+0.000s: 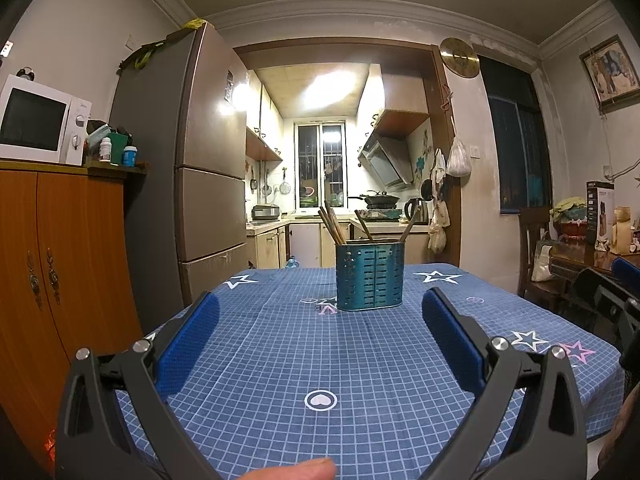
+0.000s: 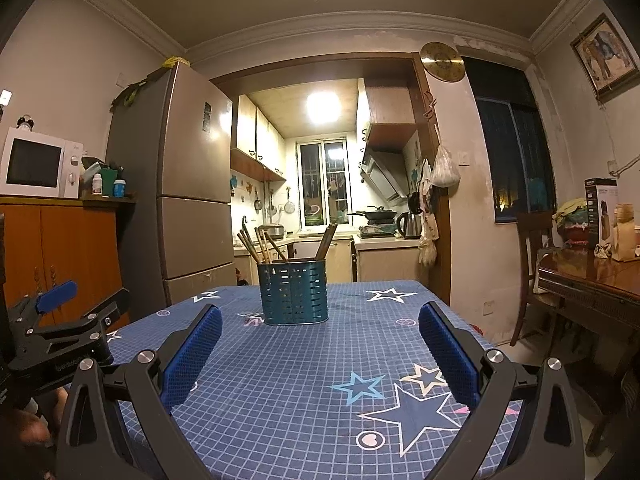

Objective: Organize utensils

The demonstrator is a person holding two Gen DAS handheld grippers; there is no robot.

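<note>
A blue slotted metal utensil holder (image 1: 369,275) stands upright near the far end of the table, with several brown chopsticks (image 1: 331,225) sticking out of its top. In the right wrist view the same holder (image 2: 293,292) sits left of centre, its chopsticks (image 2: 262,245) leaning left and right. My left gripper (image 1: 320,312) is open, held above the tablecloth well short of the holder, nothing between its blue pads. My right gripper (image 2: 320,322) is open too and holds nothing. The left gripper's body (image 2: 64,332) shows at the left edge of the right wrist view.
The table (image 1: 280,360) wears a blue checked cloth with stars. A fridge (image 1: 192,168) and an orange cabinet (image 1: 60,248) with a microwave (image 1: 40,120) stand left. A dark wooden table (image 2: 592,280) and chair stand right. A fingertip (image 1: 296,470) shows at the bottom edge.
</note>
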